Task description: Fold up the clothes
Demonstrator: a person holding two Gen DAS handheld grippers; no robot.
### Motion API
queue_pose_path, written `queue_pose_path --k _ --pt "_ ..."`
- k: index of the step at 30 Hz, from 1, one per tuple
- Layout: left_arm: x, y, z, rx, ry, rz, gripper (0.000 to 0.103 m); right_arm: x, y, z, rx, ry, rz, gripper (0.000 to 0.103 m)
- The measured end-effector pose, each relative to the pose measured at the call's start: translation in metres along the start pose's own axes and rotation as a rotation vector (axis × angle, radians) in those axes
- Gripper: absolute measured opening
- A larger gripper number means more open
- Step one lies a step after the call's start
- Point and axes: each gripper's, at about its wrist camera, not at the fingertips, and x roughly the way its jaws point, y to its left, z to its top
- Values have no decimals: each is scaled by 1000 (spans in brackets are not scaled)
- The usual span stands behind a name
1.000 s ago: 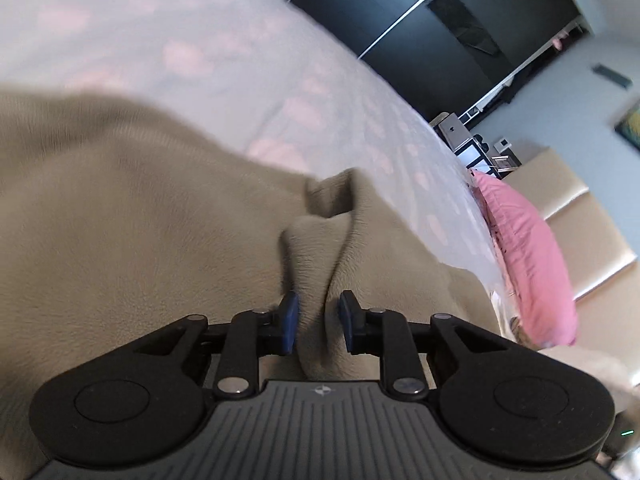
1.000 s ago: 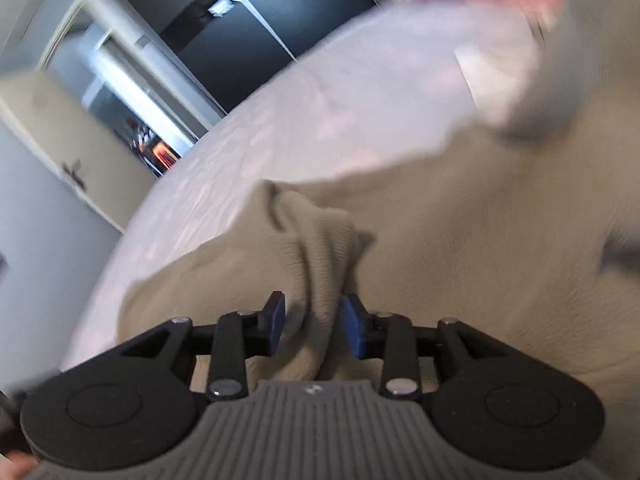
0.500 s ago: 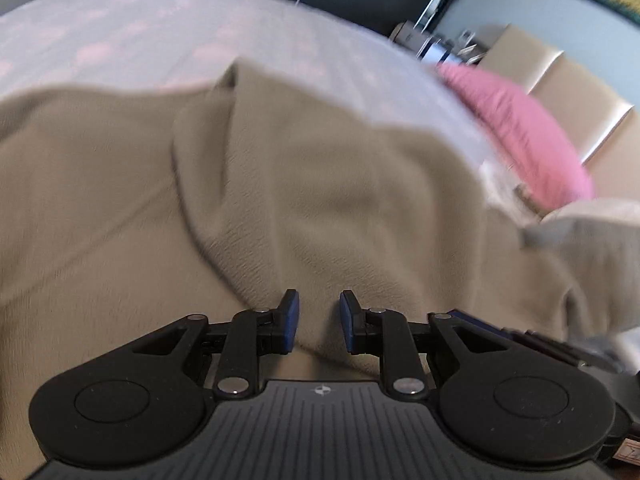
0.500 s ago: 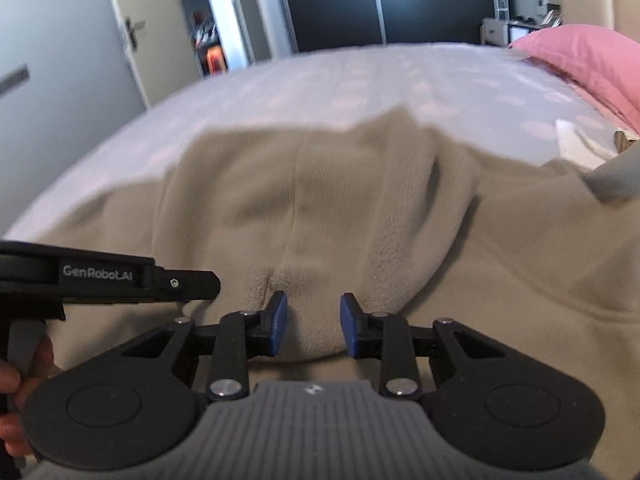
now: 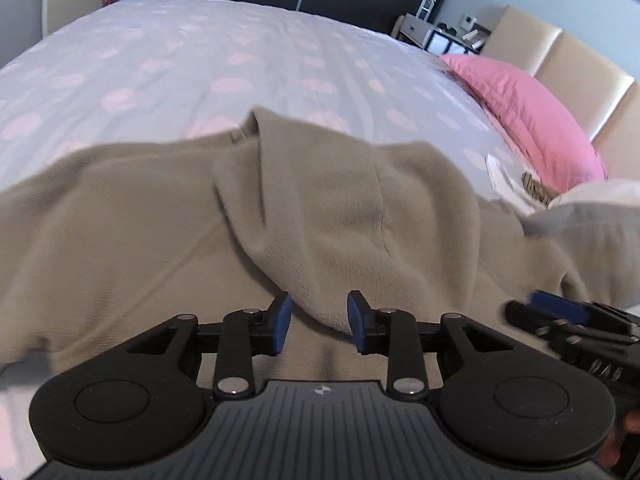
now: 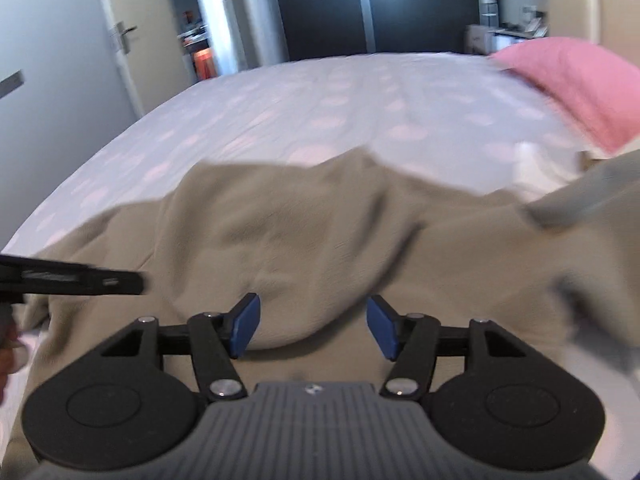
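A beige fleece garment (image 5: pixel 160 232) lies spread on the bed, with one part folded over onto itself (image 5: pixel 352 216). It also fills the middle of the right wrist view (image 6: pixel 304 232). My left gripper (image 5: pixel 319 322) is open, its jaws on either side of the folded edge, not pinching it. My right gripper (image 6: pixel 314 328) is open wider, just in front of the fold's rounded edge. Each gripper shows at the edge of the other's view: the right one (image 5: pixel 568 320) and the left one (image 6: pixel 72 278).
The bed has a white cover with pink spots (image 5: pixel 240 64). A pink pillow (image 5: pixel 532 116) lies at the right by a beige headboard (image 5: pixel 580 60). A grey cloth (image 5: pixel 584 216) and white cloth lie at the right. Dark wardrobes and a door (image 6: pixel 132 40) stand beyond.
Both grippers carried a flap of the garment over and laid it down folded. Both have now opened and let it go, the right one more widely.
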Motion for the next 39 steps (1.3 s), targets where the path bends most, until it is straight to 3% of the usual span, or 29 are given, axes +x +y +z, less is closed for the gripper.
queue_pose_path --k 4,7,9,16,19,28,39 --pt "-33 -3 9 19 -21 23 50 -48 -37 13 59 -25 -55 63" --pt "-60 -6 13 80 -37 57 57 -94 -77 27 86 -42 -109 66" --pt "-74 -5 14 104 -28 57 58 -128 -111 39 112 -64 -156 77" --pt "-84 2 13 160 -13 92 58 -227 -204 64 209 -127 -370 86" --pt "-79 2 11 162 -17 96 58 -248 -232 65 274 -125 -403 87" --pt "-77 -4 3 198 -16 87 58 -243 -272 66 411 -113 -401 91" --pt "-75 -4 7 155 -20 56 58 -222 -300 78 515 -145 -438 94"
